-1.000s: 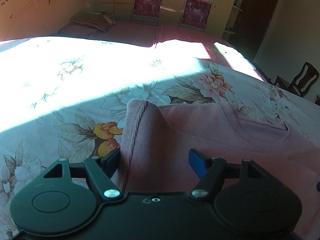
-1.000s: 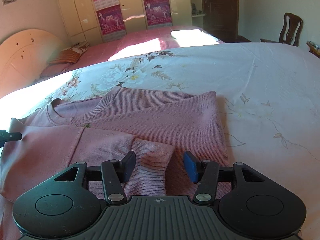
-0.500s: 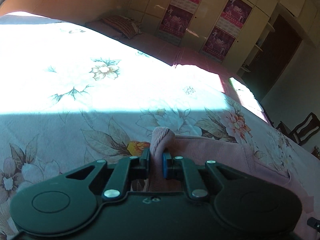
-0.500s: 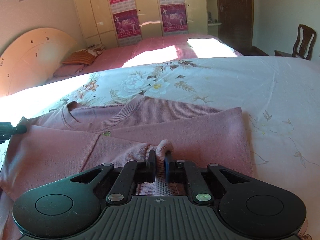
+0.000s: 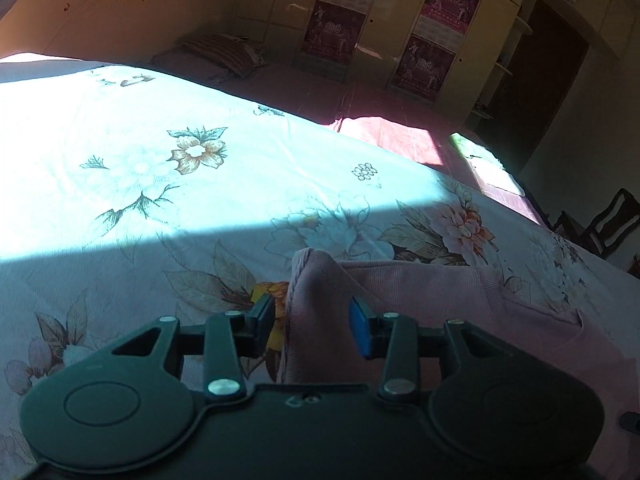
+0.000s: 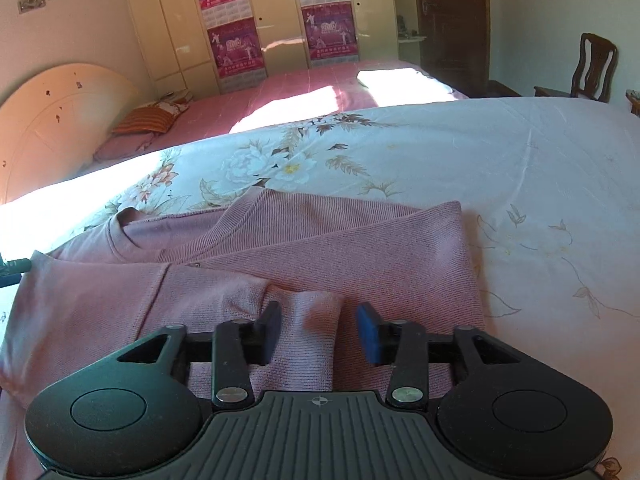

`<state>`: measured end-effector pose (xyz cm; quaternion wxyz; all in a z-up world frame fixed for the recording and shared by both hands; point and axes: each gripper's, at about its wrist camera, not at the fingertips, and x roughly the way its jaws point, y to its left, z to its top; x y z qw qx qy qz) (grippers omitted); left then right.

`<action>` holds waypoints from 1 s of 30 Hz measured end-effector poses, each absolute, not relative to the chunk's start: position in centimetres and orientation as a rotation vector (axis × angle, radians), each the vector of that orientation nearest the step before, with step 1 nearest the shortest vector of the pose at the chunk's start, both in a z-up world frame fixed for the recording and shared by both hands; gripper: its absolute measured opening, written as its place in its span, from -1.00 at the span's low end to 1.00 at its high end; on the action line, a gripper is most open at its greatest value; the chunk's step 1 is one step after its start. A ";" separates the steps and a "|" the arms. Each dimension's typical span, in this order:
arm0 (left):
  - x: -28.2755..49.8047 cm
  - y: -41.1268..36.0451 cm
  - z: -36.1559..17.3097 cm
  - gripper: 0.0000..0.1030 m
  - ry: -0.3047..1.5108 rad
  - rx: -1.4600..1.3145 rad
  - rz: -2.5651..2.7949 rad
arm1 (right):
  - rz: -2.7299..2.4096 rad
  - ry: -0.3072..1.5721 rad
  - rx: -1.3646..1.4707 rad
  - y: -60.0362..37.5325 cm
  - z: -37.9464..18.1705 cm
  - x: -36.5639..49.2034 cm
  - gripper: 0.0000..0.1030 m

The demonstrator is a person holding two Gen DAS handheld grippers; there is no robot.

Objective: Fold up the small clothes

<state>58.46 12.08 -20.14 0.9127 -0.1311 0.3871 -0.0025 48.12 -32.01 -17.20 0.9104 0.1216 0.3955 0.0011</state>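
A pink knit sweater (image 6: pixel 320 248) lies partly folded on a floral bedsheet (image 6: pixel 520 168). In the right wrist view its neckline sits at the left and a sleeve cuff (image 6: pixel 316 320) lies between the fingers of my right gripper (image 6: pixel 320 330), which is open. In the left wrist view a raised corner of the sweater (image 5: pixel 316 280) stands between the fingers of my left gripper (image 5: pixel 312 326), which is open too. The left gripper's tip shows at the far left edge of the right wrist view (image 6: pixel 14 268).
The floral sheet (image 5: pixel 160 168) spreads far to the left and ahead, half in bright sun. A second bed with pink cover (image 6: pixel 304 96) and pillow (image 6: pixel 150 118) lies beyond. Wardrobes with posters (image 6: pixel 236 40) line the back wall. A wooden chair (image 6: pixel 592 68) stands at right.
Half a second ago both grippers were shut on sweater fabric; both have opened now and the cloth has dropped back between the fingers. One second ago both were open.
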 end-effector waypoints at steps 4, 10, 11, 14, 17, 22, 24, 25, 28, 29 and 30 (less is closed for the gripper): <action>58.6 12.8 -21.5 -0.37 0.763 -0.271 0.082 | -0.010 0.834 0.196 -30.7 -17.6 48.1 -0.14; 58.2 12.9 -21.0 -0.32 0.755 -0.213 0.093 | -0.067 0.830 0.144 -31.1 -18.2 48.1 -0.39; 57.9 13.0 -20.6 -0.31 0.750 -0.227 0.100 | -0.072 0.823 0.151 -31.3 -17.9 47.9 -0.39; 56.0 12.7 -18.8 -0.31 0.701 -0.206 0.083 | -0.048 0.791 0.166 -31.4 -16.6 47.0 -0.38; 53.6 11.5 -17.1 -0.27 0.673 -0.166 0.009 | -0.005 0.797 0.205 -31.3 -16.0 46.2 -0.38; 50.4 8.5 -17.5 -0.25 0.732 -0.127 -0.096 | 0.056 0.797 0.148 -28.4 -15.9 45.3 -0.39; 49.5 7.9 -18.8 -0.24 0.769 -0.117 -0.112 | 0.071 0.808 0.134 -27.5 -16.3 45.2 -0.38; 49.1 7.7 -19.4 -0.24 0.787 -0.115 -0.114 | 0.077 0.821 0.124 -27.1 -16.7 45.1 -0.38; 48.3 8.2 -21.1 -0.22 0.787 -0.083 -0.099 | 0.083 0.851 0.098 -26.5 -17.7 45.0 -0.38; 48.1 8.4 -21.3 -0.22 0.775 -0.073 -0.098 | 0.079 0.850 0.089 -26.4 -18.0 45.0 -0.39; 48.1 8.5 -21.3 -0.23 0.773 -0.073 -0.097 | 0.073 0.848 0.086 -26.3 -18.2 45.1 -0.39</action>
